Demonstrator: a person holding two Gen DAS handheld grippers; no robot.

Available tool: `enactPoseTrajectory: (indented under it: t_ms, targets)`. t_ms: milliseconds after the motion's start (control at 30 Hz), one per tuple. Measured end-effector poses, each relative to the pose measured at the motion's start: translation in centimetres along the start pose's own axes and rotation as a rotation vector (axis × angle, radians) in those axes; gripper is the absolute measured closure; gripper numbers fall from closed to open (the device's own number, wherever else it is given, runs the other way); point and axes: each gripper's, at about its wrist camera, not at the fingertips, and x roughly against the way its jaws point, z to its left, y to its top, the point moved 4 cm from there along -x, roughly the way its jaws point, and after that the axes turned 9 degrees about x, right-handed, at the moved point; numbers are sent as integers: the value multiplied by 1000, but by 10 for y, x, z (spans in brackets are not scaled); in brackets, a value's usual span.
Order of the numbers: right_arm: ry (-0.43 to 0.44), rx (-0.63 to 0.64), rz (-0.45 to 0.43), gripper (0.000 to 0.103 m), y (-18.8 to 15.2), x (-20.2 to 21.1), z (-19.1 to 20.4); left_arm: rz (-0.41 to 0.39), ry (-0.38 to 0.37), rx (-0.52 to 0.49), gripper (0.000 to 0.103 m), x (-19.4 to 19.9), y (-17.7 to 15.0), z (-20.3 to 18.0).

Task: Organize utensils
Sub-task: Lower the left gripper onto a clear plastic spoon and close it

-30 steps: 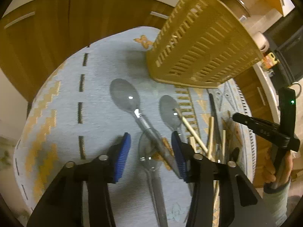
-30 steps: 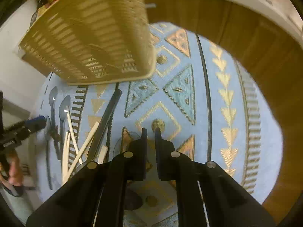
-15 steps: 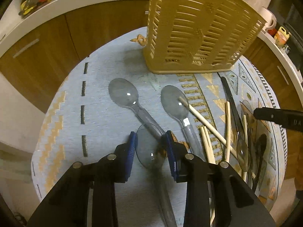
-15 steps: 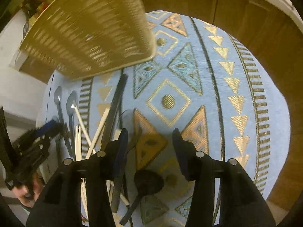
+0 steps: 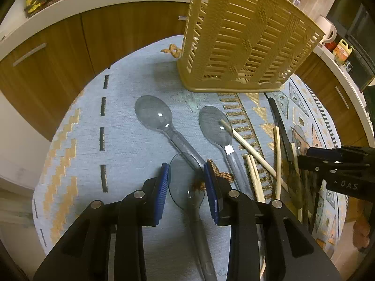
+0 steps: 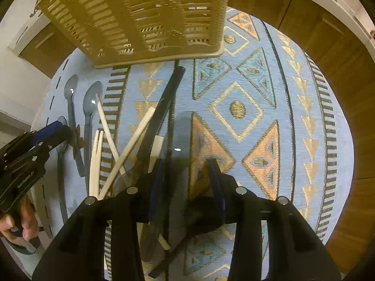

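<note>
My left gripper is shut on the bowl of a clear grey plastic spoon, the blue pads touching its two sides. Two more grey spoons lie ahead of it on the blue patterned cloth. My right gripper is open around a clear grey utensil that lies among pale chopsticks and a long black utensil. The yellow slotted utensil basket stands at the back; it also shows in the right wrist view.
Wooden cabinet fronts with a white countertop edge ring the round cloth-covered table. Bottles and a mug stand on the counter at far right. The cloth's right half carries only its pattern.
My left gripper moved onto the near spoon and shut on its bowl. My right gripper opened and moved over the utensil pile.
</note>
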Motion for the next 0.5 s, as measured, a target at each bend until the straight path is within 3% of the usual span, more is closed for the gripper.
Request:
enactPoseTrajectory:
  t_ms: [233, 267, 500]
  targets:
    - [-80, 13, -13, 68, 28, -1, 26, -5, -3, 7, 76, 3, -1, 3]
    - [-80, 20, -15, 72, 31, -2, 29, -10, -2, 8, 99, 3, 0, 3]
    - [-54, 55, -97, 74, 36, 11, 32, -49, -93, 35, 102, 15, -3, 8]
